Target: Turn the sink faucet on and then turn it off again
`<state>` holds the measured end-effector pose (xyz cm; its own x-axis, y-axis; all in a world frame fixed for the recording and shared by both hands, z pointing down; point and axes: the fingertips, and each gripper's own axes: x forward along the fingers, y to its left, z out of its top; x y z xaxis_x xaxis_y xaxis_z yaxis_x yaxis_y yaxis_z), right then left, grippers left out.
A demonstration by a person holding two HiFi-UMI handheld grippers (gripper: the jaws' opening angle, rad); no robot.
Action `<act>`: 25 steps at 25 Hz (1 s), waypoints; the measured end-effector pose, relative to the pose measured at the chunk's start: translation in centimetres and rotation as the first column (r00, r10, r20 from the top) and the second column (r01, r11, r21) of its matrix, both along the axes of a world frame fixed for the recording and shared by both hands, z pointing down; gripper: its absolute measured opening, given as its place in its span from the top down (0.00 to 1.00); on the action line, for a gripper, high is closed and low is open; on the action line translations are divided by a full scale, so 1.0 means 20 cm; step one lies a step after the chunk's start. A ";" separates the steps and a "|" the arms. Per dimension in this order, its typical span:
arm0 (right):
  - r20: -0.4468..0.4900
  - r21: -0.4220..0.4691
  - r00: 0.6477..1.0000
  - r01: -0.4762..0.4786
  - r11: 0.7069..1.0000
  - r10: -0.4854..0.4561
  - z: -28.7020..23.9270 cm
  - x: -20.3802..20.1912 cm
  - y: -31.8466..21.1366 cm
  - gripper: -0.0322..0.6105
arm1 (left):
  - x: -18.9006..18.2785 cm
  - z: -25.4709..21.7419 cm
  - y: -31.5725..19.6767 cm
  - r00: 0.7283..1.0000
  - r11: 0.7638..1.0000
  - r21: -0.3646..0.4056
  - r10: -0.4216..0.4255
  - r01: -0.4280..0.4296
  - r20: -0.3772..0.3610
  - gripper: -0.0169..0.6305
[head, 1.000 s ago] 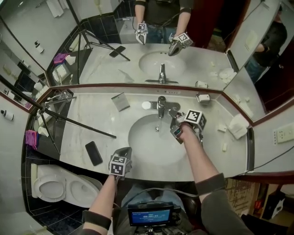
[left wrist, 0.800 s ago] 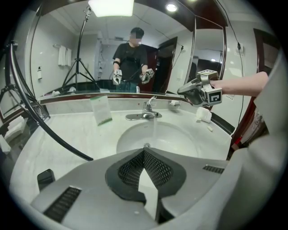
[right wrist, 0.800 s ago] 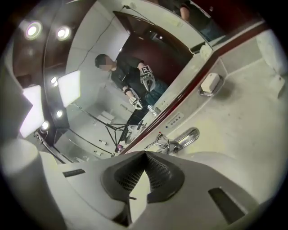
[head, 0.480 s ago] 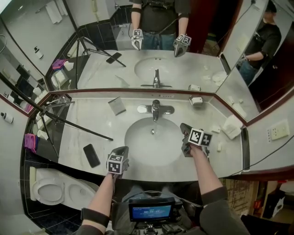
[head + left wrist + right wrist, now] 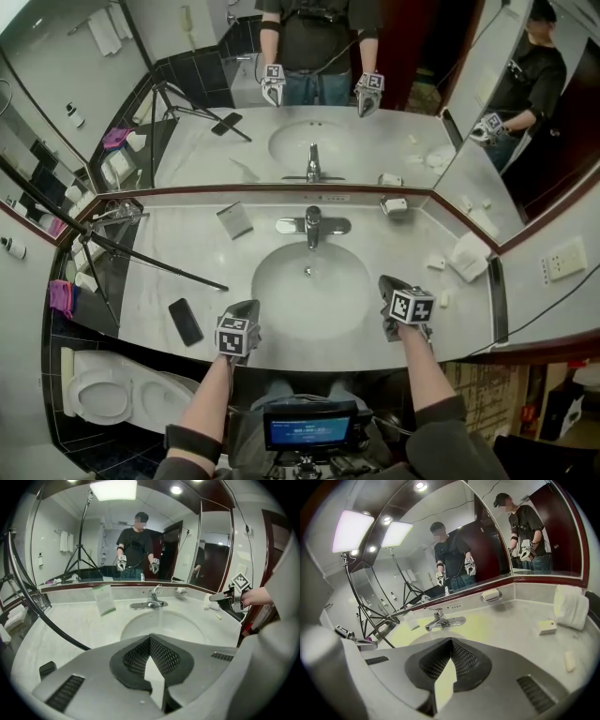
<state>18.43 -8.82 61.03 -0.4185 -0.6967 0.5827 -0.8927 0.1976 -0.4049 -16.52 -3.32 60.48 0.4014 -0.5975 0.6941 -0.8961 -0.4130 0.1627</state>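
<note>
- Since a second ago the right tool (image 5: 386, 287) has drawn back from the faucet (image 5: 312, 225) to the near right rim of the sink (image 5: 272, 281). The left tool (image 5: 247, 309) has kept its place at the near left rim.
- Only the head view takes in the whole worktop (image 5: 187, 234), with a toilet (image 5: 103, 394) beside its left end and a tripod leg (image 5: 150, 258) slanting across its left part.
- The faucet stands at the middle of the sink's far edge, below the mirror. Both tools are on the near side, well apart from it, with the bowl between.
- The right gripper view alone gives a close look at the folded towel (image 5: 572, 606) and a small box (image 5: 546, 626) on the right of the worktop. That tool's jaws are closed on nothing, and the faucet (image 5: 438, 619) lies ahead.
- In the left gripper view the jaws are likewise together and empty. The faucet (image 5: 151, 603) lies straight across the bowl, and the right tool (image 5: 216, 597) shows at the right.
- A black phone (image 5: 185, 321) shows clearly only from the head.
</note>
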 end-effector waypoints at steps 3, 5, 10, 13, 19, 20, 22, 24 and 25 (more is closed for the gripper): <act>-0.060 0.011 0.998 0.022 1.000 -0.021 -0.01 0.01 -0.02 0.95 | 0.01 0.00 0.00 1.000 1.000 -0.001 -0.005 0.005 -0.006 0.97; -0.145 0.027 0.988 0.063 0.998 -0.058 -0.02 0.00 -0.05 0.95 | 0.01 0.01 0.00 1.000 1.000 -0.004 -0.002 0.002 -0.006 0.97; -0.470 0.073 0.859 0.265 0.962 -0.201 -0.09 -0.07 -0.21 0.93 | -0.01 0.03 0.02 1.000 1.000 -0.015 -0.008 0.008 -0.003 0.97; -0.591 0.083 0.761 0.387 0.918 -0.268 -0.17 -0.19 -0.33 0.90 | -0.02 0.05 0.04 1.000 1.000 -0.025 -0.019 0.019 0.000 0.97; -0.738 0.067 0.587 0.554 0.830 -0.332 -0.18 -0.37 -0.55 0.86 | -0.05 0.10 0.04 0.999 0.999 -0.037 -0.035 0.035 0.003 0.97; -0.758 0.061 0.558 0.578 0.814 -0.339 -0.18 -0.40 -0.58 0.84 | -0.06 0.10 0.04 0.999 0.999 -0.037 -0.038 0.038 0.003 0.97; -0.789 0.048 0.503 0.623 0.781 -0.353 -0.19 -0.46 -0.62 0.80 | -0.06 0.11 0.04 0.999 0.998 -0.037 -0.041 0.041 0.002 0.97; -0.818 0.033 0.444 0.670 0.742 -0.364 -0.19 -0.53 -0.66 0.74 | -0.06 0.12 0.04 0.999 0.998 -0.035 -0.044 0.044 0.000 0.97; -0.832 0.024 0.414 0.693 0.720 -0.370 -0.18 -0.56 -0.68 0.72 | -0.06 0.12 0.04 0.999 0.998 -0.033 -0.045 0.044 -0.002 0.97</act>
<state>7.17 -22.44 57.37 -0.3122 -0.6888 0.6543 -0.4716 0.7102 0.5226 -17.78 -2.48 62.87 0.3769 -0.5914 0.7128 -0.9130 -0.3670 0.1783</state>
